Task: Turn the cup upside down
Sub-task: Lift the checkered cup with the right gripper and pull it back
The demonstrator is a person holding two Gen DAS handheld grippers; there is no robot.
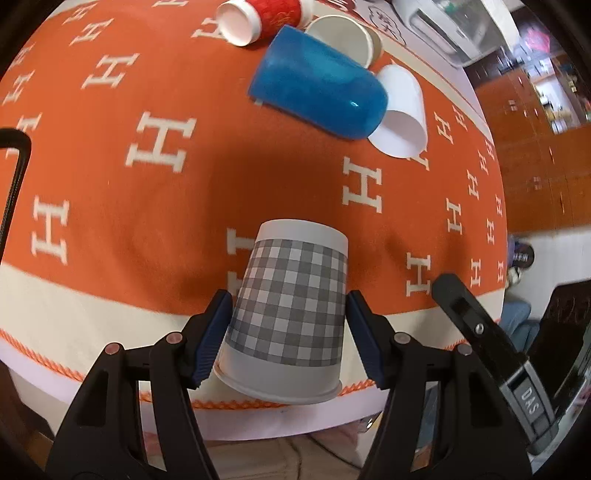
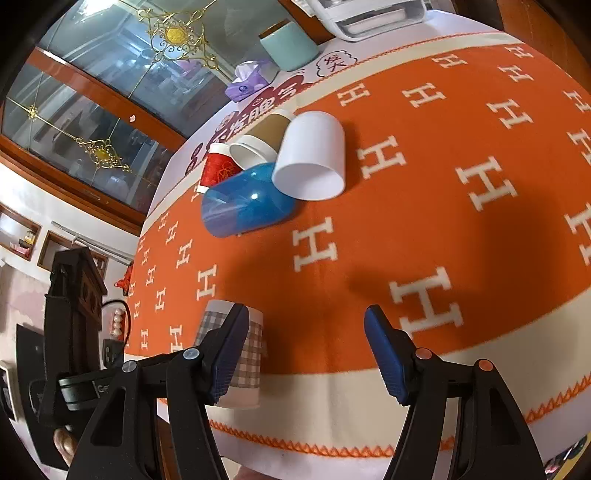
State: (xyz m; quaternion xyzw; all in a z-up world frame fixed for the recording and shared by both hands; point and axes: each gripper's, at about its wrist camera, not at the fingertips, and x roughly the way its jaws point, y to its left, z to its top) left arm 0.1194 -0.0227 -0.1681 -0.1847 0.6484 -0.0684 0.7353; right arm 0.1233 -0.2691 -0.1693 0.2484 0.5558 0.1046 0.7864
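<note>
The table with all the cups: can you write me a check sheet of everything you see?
Surface: orange cloth with white H letters, cream border.
Job's things: checked cup upside down near the edge, rim down.
Clutter: blue cup, white cup, red cup and brown cup lying on their sides in a pile.
Claws: left claw around the checked cup, pads at its sides; right claw open, holding nothing.
Cables: black cable at the left.
Surroundings: teal canister, tissue pack, glass cabinet.
</note>
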